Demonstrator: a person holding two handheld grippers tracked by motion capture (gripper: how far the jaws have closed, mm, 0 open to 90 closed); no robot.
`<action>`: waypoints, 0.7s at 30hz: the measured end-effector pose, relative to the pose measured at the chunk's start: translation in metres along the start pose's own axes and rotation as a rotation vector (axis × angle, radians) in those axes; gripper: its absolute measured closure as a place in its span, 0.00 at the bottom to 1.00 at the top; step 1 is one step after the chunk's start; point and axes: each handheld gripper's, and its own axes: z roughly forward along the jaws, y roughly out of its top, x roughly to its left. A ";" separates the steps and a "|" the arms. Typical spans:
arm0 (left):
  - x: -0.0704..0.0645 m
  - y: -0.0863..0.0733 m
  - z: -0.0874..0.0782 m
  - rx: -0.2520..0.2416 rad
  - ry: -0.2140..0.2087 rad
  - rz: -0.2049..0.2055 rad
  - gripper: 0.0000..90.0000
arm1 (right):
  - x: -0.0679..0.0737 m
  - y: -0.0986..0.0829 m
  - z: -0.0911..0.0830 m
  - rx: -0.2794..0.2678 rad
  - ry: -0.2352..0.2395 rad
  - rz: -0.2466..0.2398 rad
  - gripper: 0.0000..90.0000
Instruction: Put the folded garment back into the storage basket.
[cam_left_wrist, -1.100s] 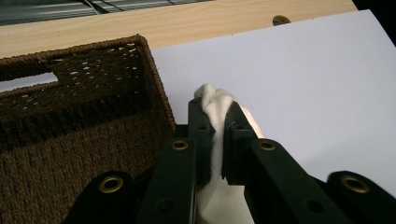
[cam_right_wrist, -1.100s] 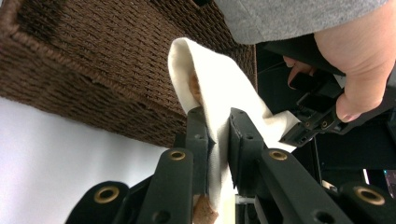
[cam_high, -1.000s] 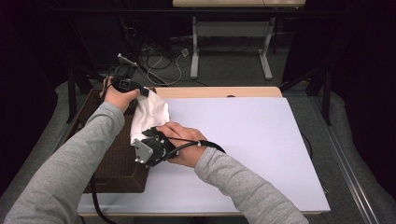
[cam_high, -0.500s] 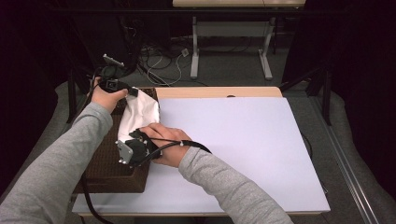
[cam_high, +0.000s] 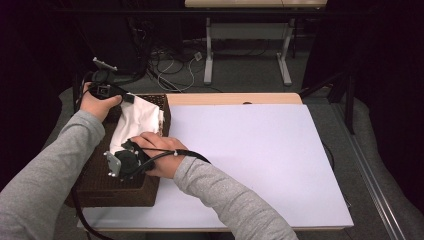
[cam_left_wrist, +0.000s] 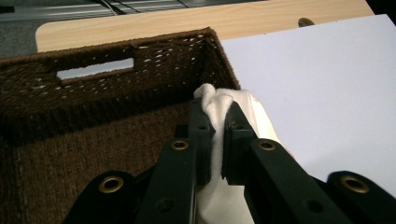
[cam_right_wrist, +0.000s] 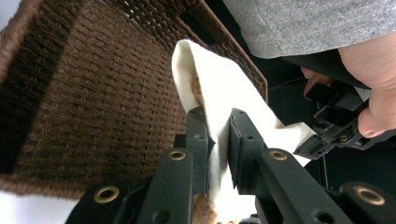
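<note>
A white cloth is held stretched over a brown basket at the table's left edge, gripped at its far end by the left tool and at its near end by the right tool. It appears to be mid-lowering; release inside the basket seems next. Its long axis runs from near to far.

Overhead view, two close (shared basket)

White table, brown wicker basket
</note>
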 end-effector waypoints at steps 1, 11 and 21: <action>0.003 -0.001 0.000 0.004 0.002 -0.001 0.94 | 0.001 0.001 0.002 -0.004 0.002 0.002 0.89; 0.020 -0.013 0.011 0.039 0.019 -0.020 0.94 | 0.007 0.005 0.016 -0.019 0.018 -0.005 0.89; 0.027 -0.022 0.033 0.073 0.018 -0.011 0.94 | 0.018 -0.001 0.034 -0.018 0.055 0.018 0.89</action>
